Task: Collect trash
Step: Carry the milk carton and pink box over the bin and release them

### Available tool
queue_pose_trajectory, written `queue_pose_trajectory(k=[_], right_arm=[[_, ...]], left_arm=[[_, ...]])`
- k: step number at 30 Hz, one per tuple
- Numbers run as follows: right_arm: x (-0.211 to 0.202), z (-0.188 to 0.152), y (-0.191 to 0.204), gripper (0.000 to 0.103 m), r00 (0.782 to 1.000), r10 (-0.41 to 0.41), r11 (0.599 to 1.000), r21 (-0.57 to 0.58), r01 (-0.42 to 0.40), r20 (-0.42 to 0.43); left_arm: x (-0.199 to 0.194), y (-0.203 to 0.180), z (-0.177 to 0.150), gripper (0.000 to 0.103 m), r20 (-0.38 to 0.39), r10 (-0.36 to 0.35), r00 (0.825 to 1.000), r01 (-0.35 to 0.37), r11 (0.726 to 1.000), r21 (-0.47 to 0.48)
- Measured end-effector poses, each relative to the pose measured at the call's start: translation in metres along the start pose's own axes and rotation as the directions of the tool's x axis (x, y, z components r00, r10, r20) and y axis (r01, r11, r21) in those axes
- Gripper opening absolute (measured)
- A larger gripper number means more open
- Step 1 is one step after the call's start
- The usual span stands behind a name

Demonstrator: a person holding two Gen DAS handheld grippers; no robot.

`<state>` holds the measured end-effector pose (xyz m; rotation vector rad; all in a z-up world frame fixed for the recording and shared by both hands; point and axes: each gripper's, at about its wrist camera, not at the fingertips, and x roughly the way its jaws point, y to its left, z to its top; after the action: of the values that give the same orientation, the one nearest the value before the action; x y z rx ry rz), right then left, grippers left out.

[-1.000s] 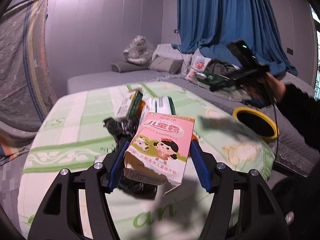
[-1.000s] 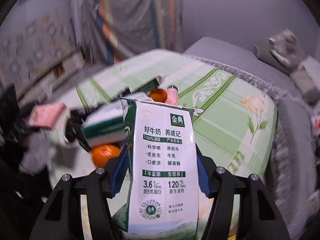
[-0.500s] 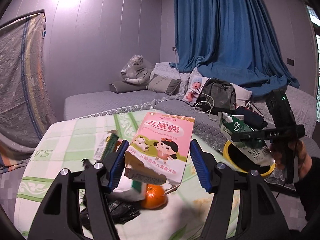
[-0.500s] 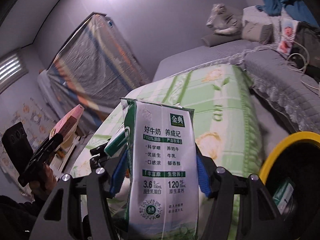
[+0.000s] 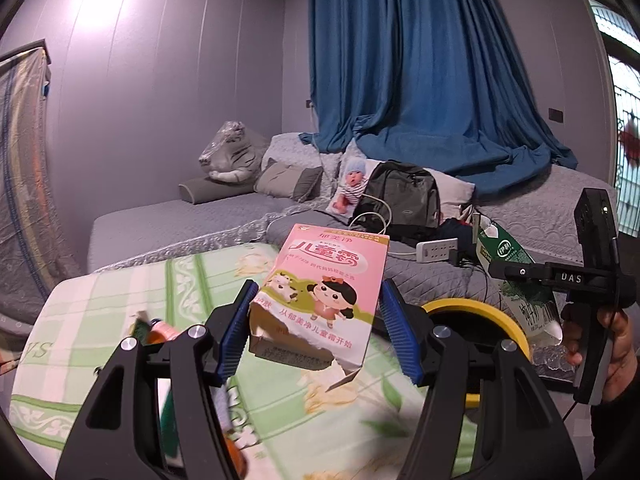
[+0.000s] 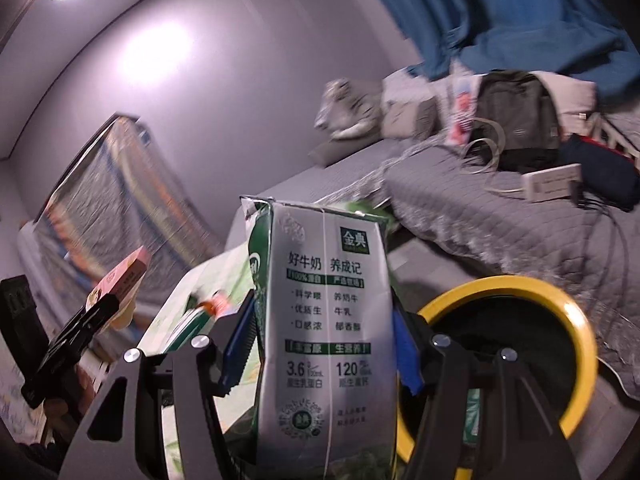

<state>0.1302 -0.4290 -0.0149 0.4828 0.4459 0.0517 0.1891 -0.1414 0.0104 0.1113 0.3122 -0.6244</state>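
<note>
My left gripper (image 5: pixel 316 332) is shut on a pink carton (image 5: pixel 320 296) with a torn lower edge, held above the green patterned table (image 5: pixel 100 320). My right gripper (image 6: pixel 324 344) is shut on a white and green milk carton (image 6: pixel 326 320), upright between the blue pads. In the left wrist view the right gripper (image 5: pixel 516 272) holds that milk carton (image 5: pixel 516 276) over the yellow-rimmed bin (image 5: pixel 480 308) at the right. The yellow-rimmed bin (image 6: pixel 576 320) lies just right of the milk carton in the right wrist view, a green wrapper inside it. The pink carton (image 6: pixel 122 280) shows at far left there.
More trash lies on the table at lower left: an orange-capped bottle (image 5: pixel 160 330) and a green box (image 5: pixel 138 326). A grey sofa (image 5: pixel 520 216) behind carries a black backpack (image 5: pixel 404 200), a white power strip (image 5: pixel 436 248), cushions and a plush tiger (image 5: pixel 228 156). A blue curtain (image 5: pixel 420 80) hangs behind.
Both grippers swung from the table's trash pile toward the yellow bin, each keeping its carton. The right gripper rolled, and the bin now sits close beside the milk carton.
</note>
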Motion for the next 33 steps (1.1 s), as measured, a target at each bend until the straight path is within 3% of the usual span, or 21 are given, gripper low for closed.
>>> queue_pose_trajectory(k=[9, 16, 28, 33], right_arm=[[-0.020, 0.000, -0.065, 0.057, 0.989, -0.134, 0.988, 0.090, 0.129, 0.059], [-0.019, -0.006, -0.099, 0.057, 0.980, -0.193, 0.975, 0.126, 0.185, 0.049], [0.003, -0.026, -0.147, 0.057, 0.965, -0.258, 0.933, 0.247, 0.262, -0.048], [0.013, -0.035, -0.167, 0.057, 0.952, -0.288, 0.907, 0.291, 0.305, -0.102]], left_arm=[[0.050, -0.054, 0.013, 0.059, -0.007, -0.097, 0.995, 0.098, 0.994, 0.040], [0.081, -0.093, 0.013, 0.059, -0.042, -0.161, 0.986, 0.164, 0.985, 0.063], [0.143, -0.129, -0.013, 0.059, -0.148, -0.181, 0.972, 0.192, 0.980, 0.061], [0.176, -0.139, -0.024, 0.059, -0.227, -0.205, 0.952, 0.217, 0.976, 0.029]])
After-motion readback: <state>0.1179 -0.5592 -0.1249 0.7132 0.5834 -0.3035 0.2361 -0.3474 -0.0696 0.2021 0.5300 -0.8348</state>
